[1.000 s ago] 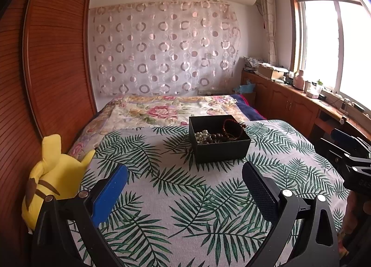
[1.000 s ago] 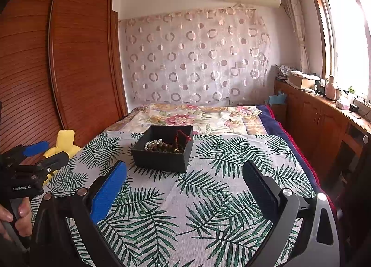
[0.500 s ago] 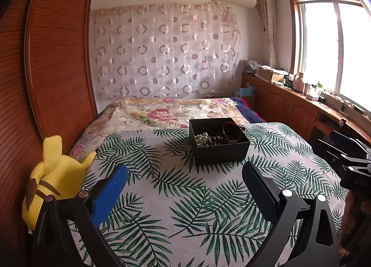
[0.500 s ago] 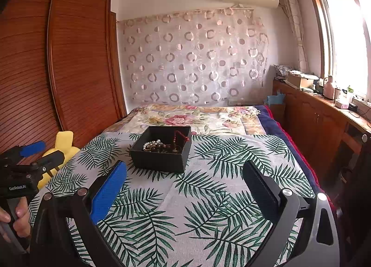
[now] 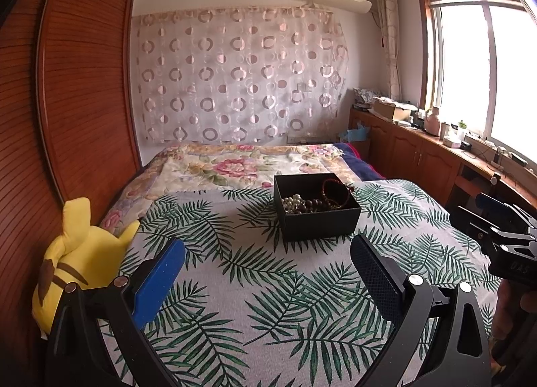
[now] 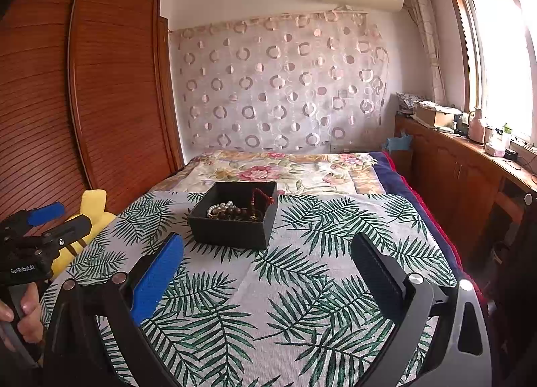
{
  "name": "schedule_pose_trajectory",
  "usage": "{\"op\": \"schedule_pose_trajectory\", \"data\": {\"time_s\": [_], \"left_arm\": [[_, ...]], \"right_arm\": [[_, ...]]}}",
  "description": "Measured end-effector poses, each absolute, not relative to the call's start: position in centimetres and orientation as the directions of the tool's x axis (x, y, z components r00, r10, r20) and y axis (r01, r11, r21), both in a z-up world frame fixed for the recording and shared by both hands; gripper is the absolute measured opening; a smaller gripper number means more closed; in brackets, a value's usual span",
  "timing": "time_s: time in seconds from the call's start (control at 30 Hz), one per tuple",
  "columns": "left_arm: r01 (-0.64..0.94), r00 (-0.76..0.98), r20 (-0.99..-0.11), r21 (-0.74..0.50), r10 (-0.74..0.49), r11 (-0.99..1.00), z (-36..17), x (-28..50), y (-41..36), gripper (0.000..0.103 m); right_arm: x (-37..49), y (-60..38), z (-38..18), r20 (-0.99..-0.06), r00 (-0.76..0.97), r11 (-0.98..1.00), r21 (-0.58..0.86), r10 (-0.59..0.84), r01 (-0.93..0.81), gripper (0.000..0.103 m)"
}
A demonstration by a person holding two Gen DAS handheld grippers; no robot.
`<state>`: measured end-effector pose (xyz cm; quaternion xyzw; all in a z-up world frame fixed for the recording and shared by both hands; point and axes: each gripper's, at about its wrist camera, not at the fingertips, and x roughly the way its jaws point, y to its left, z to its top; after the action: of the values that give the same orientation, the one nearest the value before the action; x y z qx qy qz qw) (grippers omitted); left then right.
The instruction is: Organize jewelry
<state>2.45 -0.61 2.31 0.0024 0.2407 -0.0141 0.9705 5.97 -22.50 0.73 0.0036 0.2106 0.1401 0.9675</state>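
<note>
Leaf-print bedspread [image 5: 255,286] carries a black box [image 5: 319,219] of beaded jewelry [image 5: 302,202] farther off, both the left claw [image 5: 266,273] and right claw [image 6: 266,269] wide open, empty.

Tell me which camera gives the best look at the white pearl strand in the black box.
The right wrist view: the white pearl strand lies clear of the near wall of the black box. In the left wrist view the strand shows too, but bunched against dark beads, partly behind the box wall.
</note>
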Motion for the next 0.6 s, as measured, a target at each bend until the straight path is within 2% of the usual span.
{"op": "schedule_pose_trajectory", "data": {"time_s": [0.6], "left_arm": [[0.036, 0.884, -0.466, -0.002, -0.033, 0.999, 2.25, 2.28, -0.71, 0.095]], "right_arm": [[5.96, -22.52, 0.72, -0.406, 0.872, 0.961, 0.068, 0.273, -0.269, 0.101]]}}
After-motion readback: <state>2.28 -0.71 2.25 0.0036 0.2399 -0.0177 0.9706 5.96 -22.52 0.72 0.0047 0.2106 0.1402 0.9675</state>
